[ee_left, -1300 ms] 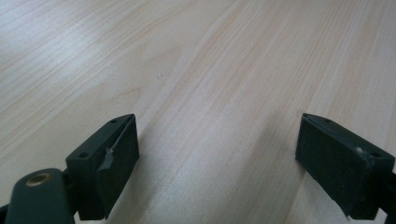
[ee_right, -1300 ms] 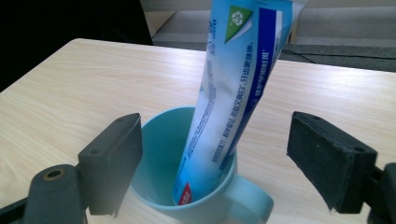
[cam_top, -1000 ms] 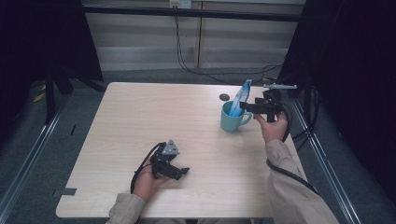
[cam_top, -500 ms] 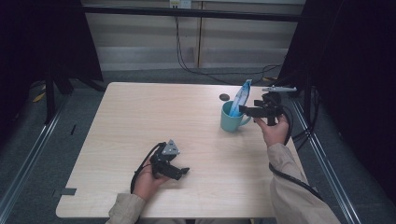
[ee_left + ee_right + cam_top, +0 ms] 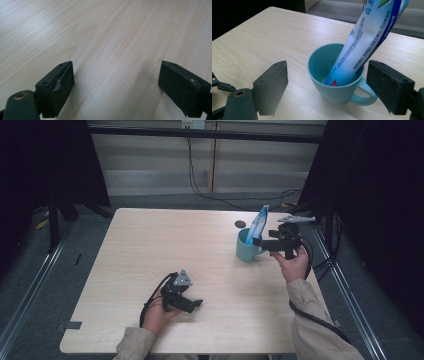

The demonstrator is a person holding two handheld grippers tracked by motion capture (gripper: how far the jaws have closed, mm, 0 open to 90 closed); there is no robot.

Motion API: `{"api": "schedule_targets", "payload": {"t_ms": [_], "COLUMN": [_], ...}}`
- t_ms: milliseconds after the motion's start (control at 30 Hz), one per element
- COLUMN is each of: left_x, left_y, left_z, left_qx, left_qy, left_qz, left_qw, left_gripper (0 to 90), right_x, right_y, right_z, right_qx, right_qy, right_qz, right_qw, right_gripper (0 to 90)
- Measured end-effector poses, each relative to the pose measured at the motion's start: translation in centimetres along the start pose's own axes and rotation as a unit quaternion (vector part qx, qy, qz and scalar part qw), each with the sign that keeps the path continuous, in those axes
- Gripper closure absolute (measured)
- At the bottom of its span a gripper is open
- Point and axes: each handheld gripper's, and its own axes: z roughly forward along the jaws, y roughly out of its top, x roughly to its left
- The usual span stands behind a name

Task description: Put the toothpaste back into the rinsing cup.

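Toothpaste tube (image 5: pixel 259 224) is standing tilted inside the teal mug (image 5: pixel 247 247) at the upper right of the high view, its lower end down in the mug and its upper part leaning over the rim on the handle side. The right tool (image 5: pixel 257 241) is hovering just beside the mug with its jaws apart and nothing between them, so the tube is resting on the rim alone. The left tool (image 5: pixel 196 304) is lying low at the lower middle of the frame, jaws apart over bare wooden surface (image 5: pixel 150 250). Tipping is the likely risk: a nudge on the mug, its handle or the tall tube could topple the tube out or drag the mug over.
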Motion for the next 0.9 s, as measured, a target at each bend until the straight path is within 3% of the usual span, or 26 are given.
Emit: {"api": "schedule_targets", "payload": {"t_ms": [567, 900], "left_x": [0.0, 0.0], "left_y": [0.0, 0.0], "left_z": [0.0, 0.0], "left_qx": [0.000, -0.001], "left_qy": [0.000, 0.000], "left_qz": [0.000, -0.001], "left_qw": [1.0000, 1.0000], "left_gripper": [13.0, 13.0], "right_x": [1.5, 2.1], "right_y": [-1.7, -3.8], "right_z": [-0.5, -0.5], "right_qx": [0.007, 0.013], "right_qy": [0.019, 0.037], "right_qz": [-0.021, -0.031], "right_qw": [0.9996, 0.9988], "right_gripper": [17.1, 17.3]}}
